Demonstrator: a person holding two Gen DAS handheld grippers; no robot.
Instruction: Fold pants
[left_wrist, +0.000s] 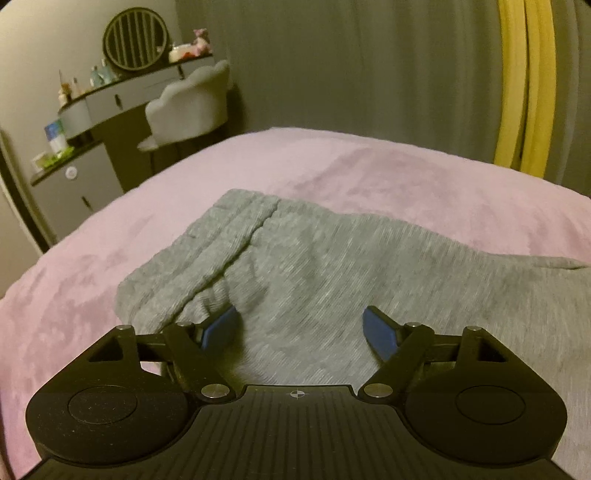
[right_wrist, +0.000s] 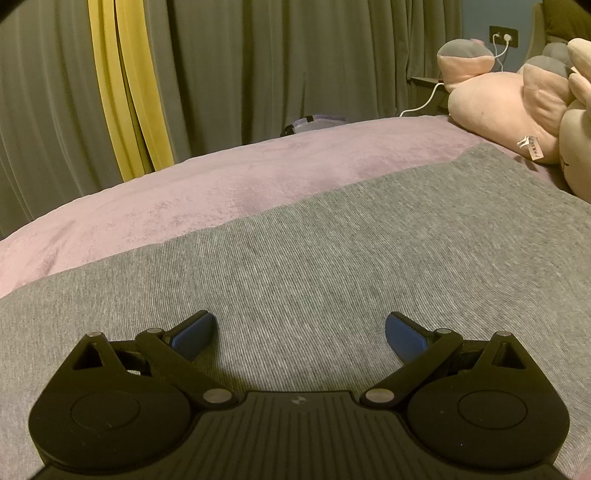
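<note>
On the pink bed (left_wrist: 332, 173), from the left wrist view, the grey pants (left_wrist: 303, 266) lie spread, waistband end toward the vanity. Above them the left claw (left_wrist: 301, 328) has its blue fingers (left_wrist: 221, 328) wide apart, gripping nothing. From the right wrist view, the right claw (right_wrist: 300, 334) likewise stands spread over the flat pants (right_wrist: 332, 251), plush toys (right_wrist: 517, 107) beyond them.

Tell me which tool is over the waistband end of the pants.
The left tool: the ribbed waistband lies just ahead of it; the right tool sees only flat grey pants.
</note>
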